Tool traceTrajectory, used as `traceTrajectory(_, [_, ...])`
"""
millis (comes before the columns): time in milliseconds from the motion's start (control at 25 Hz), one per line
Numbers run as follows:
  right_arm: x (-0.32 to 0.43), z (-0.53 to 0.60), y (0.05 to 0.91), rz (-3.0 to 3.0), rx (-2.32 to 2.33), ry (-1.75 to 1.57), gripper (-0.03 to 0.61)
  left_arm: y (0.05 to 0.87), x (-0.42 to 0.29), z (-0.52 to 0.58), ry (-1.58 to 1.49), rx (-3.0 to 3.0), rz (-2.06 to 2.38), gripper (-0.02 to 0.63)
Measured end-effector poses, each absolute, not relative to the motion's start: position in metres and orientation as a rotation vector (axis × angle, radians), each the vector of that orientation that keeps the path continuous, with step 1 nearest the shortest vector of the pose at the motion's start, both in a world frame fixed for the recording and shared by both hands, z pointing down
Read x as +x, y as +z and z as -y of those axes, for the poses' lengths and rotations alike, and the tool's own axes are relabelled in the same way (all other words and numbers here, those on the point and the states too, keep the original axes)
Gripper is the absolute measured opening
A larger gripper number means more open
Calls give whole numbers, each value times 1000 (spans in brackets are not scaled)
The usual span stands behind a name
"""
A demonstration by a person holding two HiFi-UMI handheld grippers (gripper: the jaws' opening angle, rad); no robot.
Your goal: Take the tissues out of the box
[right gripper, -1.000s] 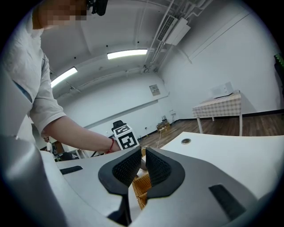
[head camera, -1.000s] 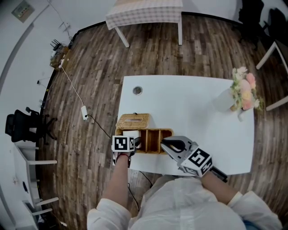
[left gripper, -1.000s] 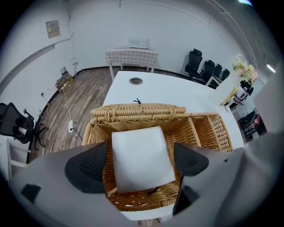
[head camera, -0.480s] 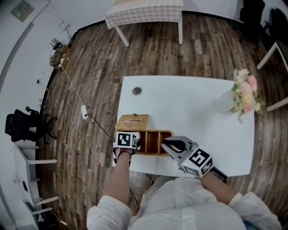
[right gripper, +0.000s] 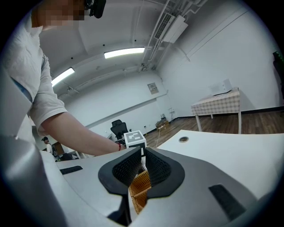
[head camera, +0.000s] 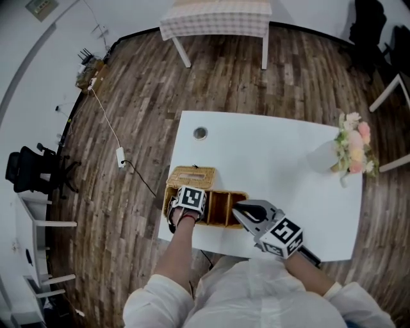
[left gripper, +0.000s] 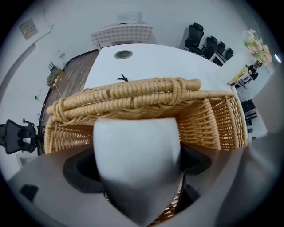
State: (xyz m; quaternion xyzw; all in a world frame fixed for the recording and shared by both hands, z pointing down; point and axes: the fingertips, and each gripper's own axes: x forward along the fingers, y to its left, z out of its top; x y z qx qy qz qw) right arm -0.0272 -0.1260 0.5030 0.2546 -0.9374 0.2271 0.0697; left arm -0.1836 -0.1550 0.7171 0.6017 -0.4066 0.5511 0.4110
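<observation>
One tissue pack (left gripper: 135,164) between left jaws

We find no word, number or brand that can be read anywhere. The small pale rectangular panel on the white wall (head camera: 40,6) bears marks too small and blurred to make out, and it is no clearer in either gripper view. The white cube printed with black squares (head camera: 191,198) and the second such cube (head camera: 283,234) show only black-and-white block patterns: no letters, no digits.
</observation>
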Motion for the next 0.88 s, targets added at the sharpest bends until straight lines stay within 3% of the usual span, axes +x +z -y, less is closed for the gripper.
traceTrajectory(40, [-27, 126, 504, 2817, 770, 684, 36, 718, -182, 153, 1383, 1522, 1006, 502])
traceTrajectory(400, [-24, 136, 504, 2798, 815, 678, 37, 709, -171, 157, 1342, 1635, 944, 428])
traceTrajectory(880, [-29, 131, 501, 2801, 831, 661, 35, 685, -180, 167, 1315, 1804, 1055, 403])
